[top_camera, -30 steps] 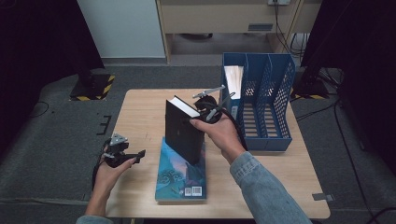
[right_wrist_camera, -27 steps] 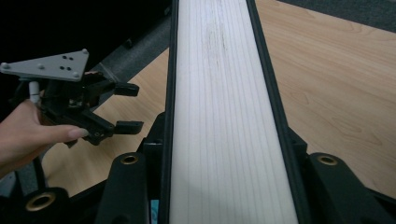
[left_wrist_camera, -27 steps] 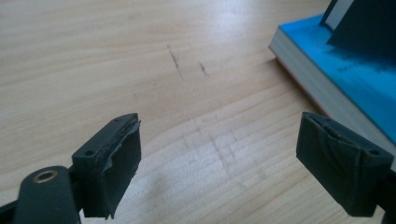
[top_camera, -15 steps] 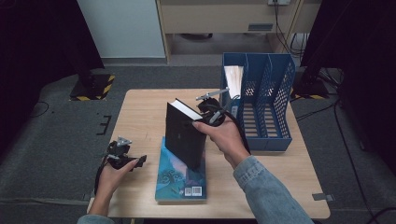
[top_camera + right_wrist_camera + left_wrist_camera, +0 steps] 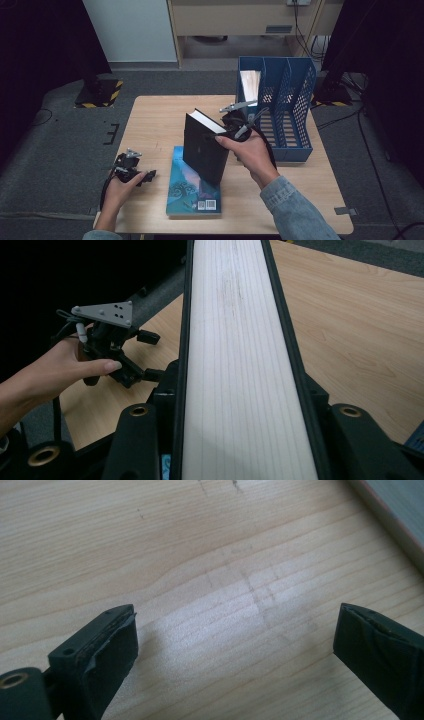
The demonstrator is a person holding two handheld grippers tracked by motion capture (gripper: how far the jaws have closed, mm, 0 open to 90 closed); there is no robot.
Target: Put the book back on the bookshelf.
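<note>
right gripper [image 5: 231,131] | clamps black book [image 5: 205,147] | shifted toward blue rack [image 5: 295,100]

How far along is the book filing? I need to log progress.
Done: one item with pale pages already stands in the blue file rack. In hand: the right gripper clamps a black book, lifted upright. Left: the blue book lies flat on the table; the left gripper is open, holding nothing.

Two books [image 5: 205,145] [image 5: 192,192], one blue file rack [image 5: 295,100], two tools [image 5: 227,134] [image 5: 145,176].
</note>
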